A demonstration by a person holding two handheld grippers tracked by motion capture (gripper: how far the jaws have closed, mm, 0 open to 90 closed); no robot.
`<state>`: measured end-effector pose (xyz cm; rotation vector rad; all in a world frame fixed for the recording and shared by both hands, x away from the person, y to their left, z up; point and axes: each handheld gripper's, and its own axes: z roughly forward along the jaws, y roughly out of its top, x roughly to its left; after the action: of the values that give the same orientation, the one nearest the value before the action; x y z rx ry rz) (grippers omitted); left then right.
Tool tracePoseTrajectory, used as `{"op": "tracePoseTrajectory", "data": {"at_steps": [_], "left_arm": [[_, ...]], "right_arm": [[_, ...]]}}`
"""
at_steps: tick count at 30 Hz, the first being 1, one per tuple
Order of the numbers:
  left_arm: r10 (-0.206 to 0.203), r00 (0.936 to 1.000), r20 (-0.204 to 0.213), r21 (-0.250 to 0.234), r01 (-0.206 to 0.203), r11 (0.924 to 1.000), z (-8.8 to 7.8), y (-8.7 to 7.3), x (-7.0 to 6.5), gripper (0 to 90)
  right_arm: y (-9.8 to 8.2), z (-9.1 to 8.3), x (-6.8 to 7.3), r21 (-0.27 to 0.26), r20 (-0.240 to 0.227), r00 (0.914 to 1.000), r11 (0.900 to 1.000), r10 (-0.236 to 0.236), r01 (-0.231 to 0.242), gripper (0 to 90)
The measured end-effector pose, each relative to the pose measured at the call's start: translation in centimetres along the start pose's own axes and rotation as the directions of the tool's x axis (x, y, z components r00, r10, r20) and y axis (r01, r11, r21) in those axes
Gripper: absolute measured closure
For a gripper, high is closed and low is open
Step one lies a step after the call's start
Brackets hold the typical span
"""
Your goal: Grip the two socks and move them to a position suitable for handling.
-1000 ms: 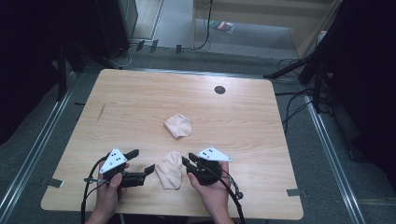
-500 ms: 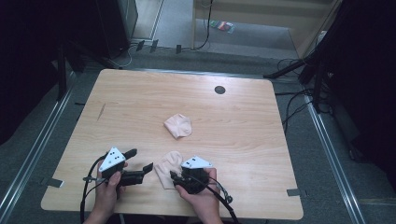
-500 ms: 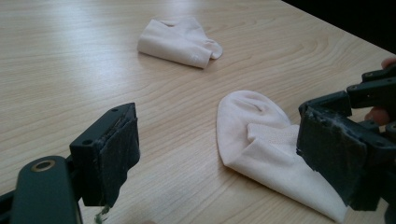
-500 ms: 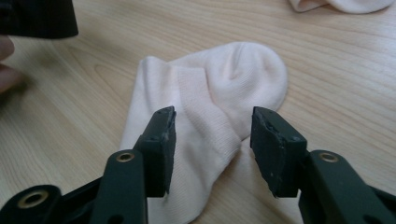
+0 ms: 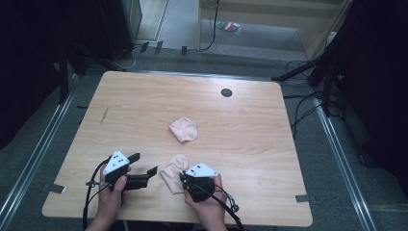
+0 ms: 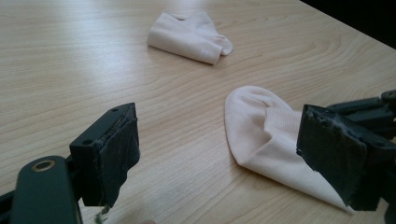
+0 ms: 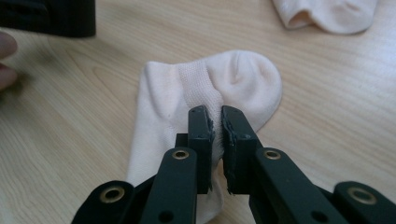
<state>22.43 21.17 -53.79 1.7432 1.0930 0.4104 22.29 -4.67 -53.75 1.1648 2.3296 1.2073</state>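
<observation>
the right tongs [image 7: 216, 122], jaws just closing, pinch a fold of the near pale pink sock [image 7: 224, 81], which lies flat on the wooden tabletop [image 5: 250, 130] at its front edge between the two hands. the left tongs [image 6: 224, 158] rest just beside that sock, jaws wide apart with nothing between them. a second, folded sock [image 5: 183, 129] lies apart near the tabletop's middle.
</observation>
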Motion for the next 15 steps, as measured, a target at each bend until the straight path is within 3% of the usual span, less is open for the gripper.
{"op": "tracePoseTrajectory", "data": {"at_steps": [4, 12, 13, 15], "left_arm": [[0.004, 0.9998, 0.018, 0.013, -0.005, 0.9999, 0.2, 0.0, -0.1, 13.3], [0.018, 0.9953, 0.095, 0.048, -0.022, 0.9986, 1.2, -0.2, -1.9, 12.6], [0.026, 0.9946, 0.101, 0.055, -0.031, 0.998, 1.5, -0.2, -2.5, 12.6], [0.083, 0.9924, 0.091, 0.086, -0.091, 0.9922, 2.3, -0.2, -3.9, 10.7]], "right_arm": [[1.1, -0.9, 0.0, -0.036, -0.012, 0.9999, 0.999, 0.01, -0.01, 84.2], [3.8, -3.1, -0.1, -0.122, -0.039, 0.9988, 0.992, 0.03, -0.035, 84.2], [4.1, -3.3, -0.2, -0.131, -0.045, 0.9984, 0.991, 0.036, -0.041, 84.2], [4.8, -4.1, -0.3, -0.159, -0.06, 0.9971, 0.986, 0.047, -0.056, 84.2]]}}
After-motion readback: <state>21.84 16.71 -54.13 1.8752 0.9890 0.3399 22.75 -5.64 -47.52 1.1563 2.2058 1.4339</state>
